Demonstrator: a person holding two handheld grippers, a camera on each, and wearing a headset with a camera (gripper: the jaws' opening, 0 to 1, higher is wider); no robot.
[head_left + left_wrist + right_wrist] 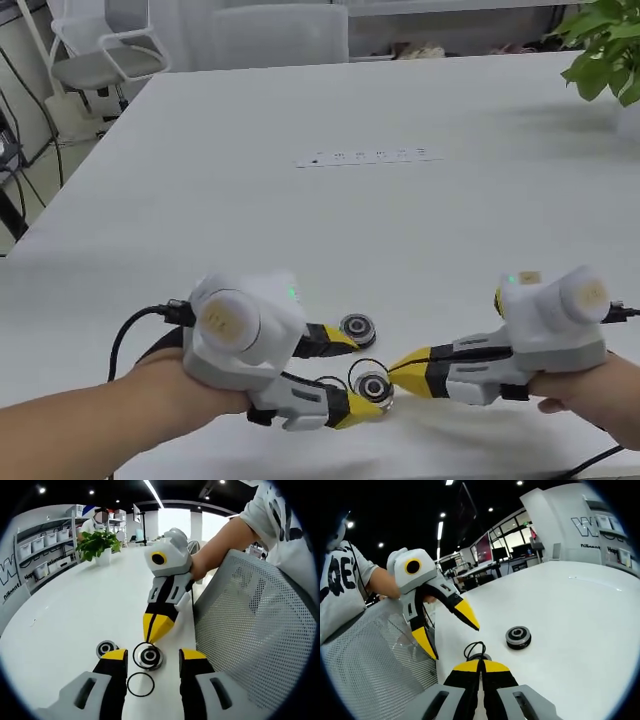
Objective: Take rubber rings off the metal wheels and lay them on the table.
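Note:
A metal wheel (pixel 373 387) (pixel 149 656) lies near the table's front edge, between the jaws of my open left gripper (pixel 362 375) (pixel 154 655). Its black rubber ring (pixel 133 656) (pixel 468 648) sits loose around it, partly pulled off. My right gripper (pixel 395 368) (pixel 481 666) is shut, its tips pinching that ring at the wheel's edge. A second wheel (pixel 357 327) (pixel 106 648) (pixel 518 636), ring on, lies just beyond. A loose black ring (pixel 128 684) lies flat on the table between my left jaws.
The white table (pixel 330 220) stretches far ahead, with a flush socket strip (pixel 368 156) at its middle. A potted plant (pixel 605 50) (pixel 97 542) stands at the far right corner. A grey mesh chair back (pixel 250 620) (pixel 375 645) is close behind the front edge.

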